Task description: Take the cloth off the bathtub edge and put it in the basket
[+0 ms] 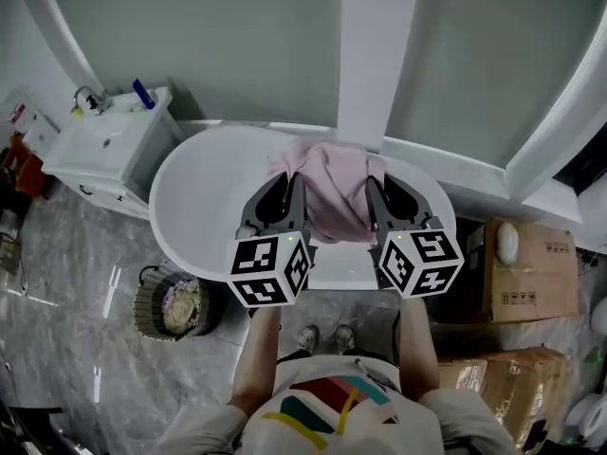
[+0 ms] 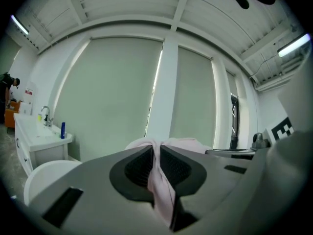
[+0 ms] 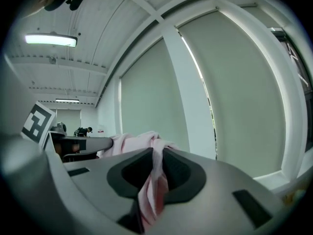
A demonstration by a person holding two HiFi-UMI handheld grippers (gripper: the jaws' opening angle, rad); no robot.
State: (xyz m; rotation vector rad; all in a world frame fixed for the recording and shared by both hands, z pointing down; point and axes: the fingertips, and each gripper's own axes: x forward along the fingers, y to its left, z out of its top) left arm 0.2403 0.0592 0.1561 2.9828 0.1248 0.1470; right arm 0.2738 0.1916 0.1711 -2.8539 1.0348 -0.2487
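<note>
A pink cloth [image 1: 332,190] hangs in the air above the white bathtub [image 1: 199,207], stretched between both grippers. My left gripper [image 1: 287,180] is shut on the cloth's left part; pink fabric [image 2: 161,185] is pinched between its dark pads. My right gripper [image 1: 372,184] is shut on the right part, with fabric [image 3: 152,190] bunched between its pads. The round basket [image 1: 152,313] stands on the floor at the lower left, with crumpled laundry inside it.
A white sink cabinet [image 1: 109,150] with a tap and a blue bottle [image 1: 143,94] stands left of the tub. Cardboard boxes [image 1: 531,273] are stacked at the right. The person's feet [image 1: 324,337] are on the marble floor by the tub's near rim.
</note>
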